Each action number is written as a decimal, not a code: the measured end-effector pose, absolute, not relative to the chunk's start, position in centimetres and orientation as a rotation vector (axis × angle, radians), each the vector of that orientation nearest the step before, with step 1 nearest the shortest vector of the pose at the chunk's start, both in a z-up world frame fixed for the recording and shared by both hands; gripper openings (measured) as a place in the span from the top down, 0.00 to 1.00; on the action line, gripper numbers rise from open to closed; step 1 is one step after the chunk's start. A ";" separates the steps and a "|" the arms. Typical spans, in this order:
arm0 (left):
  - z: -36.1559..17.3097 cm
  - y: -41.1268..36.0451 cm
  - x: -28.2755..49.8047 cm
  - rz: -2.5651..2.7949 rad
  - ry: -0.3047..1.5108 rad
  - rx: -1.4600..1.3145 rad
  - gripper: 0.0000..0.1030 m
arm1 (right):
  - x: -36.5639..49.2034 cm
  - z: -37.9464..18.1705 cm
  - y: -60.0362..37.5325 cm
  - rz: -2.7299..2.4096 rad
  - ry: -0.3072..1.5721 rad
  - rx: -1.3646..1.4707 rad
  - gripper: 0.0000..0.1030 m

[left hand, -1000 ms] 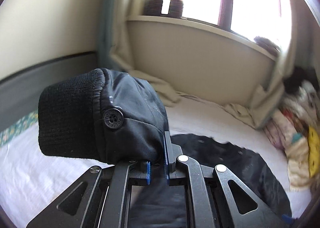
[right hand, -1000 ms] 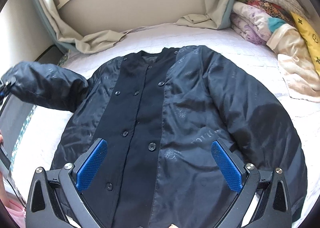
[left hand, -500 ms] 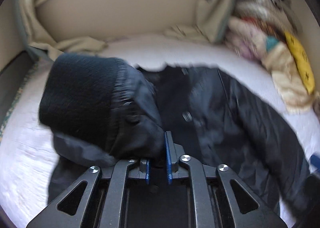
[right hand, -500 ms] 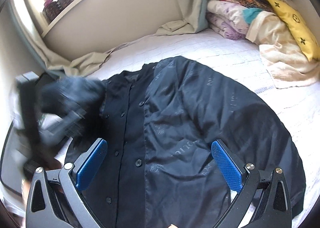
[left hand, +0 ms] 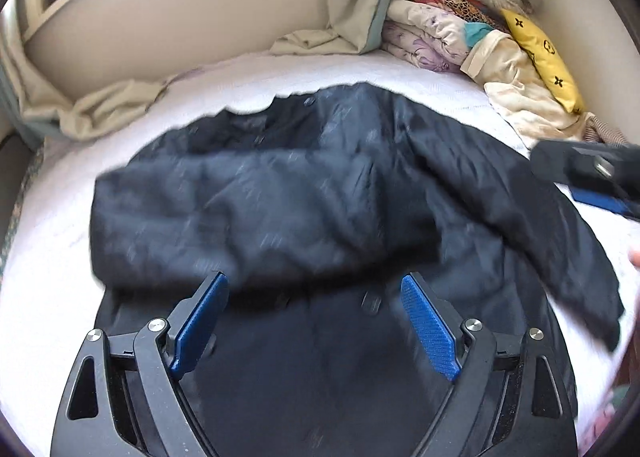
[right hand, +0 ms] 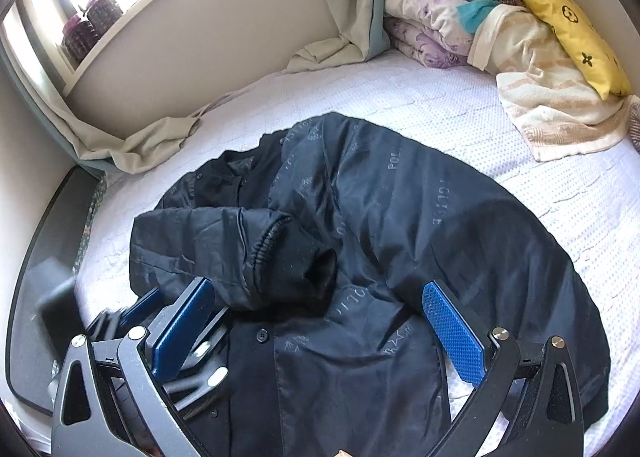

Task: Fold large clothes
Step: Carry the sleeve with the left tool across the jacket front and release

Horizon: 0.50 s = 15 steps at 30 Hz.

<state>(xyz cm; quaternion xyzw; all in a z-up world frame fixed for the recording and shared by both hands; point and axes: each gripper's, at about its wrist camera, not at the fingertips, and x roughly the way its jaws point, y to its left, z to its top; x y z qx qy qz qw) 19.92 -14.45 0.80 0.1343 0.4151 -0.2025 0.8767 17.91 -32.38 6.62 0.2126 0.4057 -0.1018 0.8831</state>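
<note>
A dark navy jacket [left hand: 460, 193] [right hand: 440, 225] lies front-up and buttoned on the white bed [right hand: 560, 185]. Its left sleeve [left hand: 224, 217] [right hand: 208, 245] is folded across the chest, and the black knit cuff [right hand: 320, 277] rests near the button strip. My left gripper [left hand: 313, 279] hovers just short of that sleeve. Its jaws are opening wide, with nothing pressed between the blue pads [left hand: 200, 321]. My right gripper [right hand: 316, 287] is open over the lower front with the cuff lying under its gap, ungripped. The left gripper [right hand: 132, 313] shows low at the left in the right wrist view.
Folded blankets [right hand: 436, 29], a yellow pillow [right hand: 572, 25] and a striped towel [right hand: 560, 109] are piled at the far right of the bed. A beige curtain [right hand: 160, 137] drapes along the back wall under a sill with two jars [right hand: 92, 25]. A dark bed frame [right hand: 40, 277] borders the left.
My left gripper carried the cuff down and across the jacket's front, then opened and let it go. The sleeve now lies over the chest. The right gripper stayed open.
</note>
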 end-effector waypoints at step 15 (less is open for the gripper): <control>3.9 2.8 15.5 -0.165 0.683 0.146 0.00 | 19.6 -3.0 -26.6 -0.153 1.155 0.258 0.00</control>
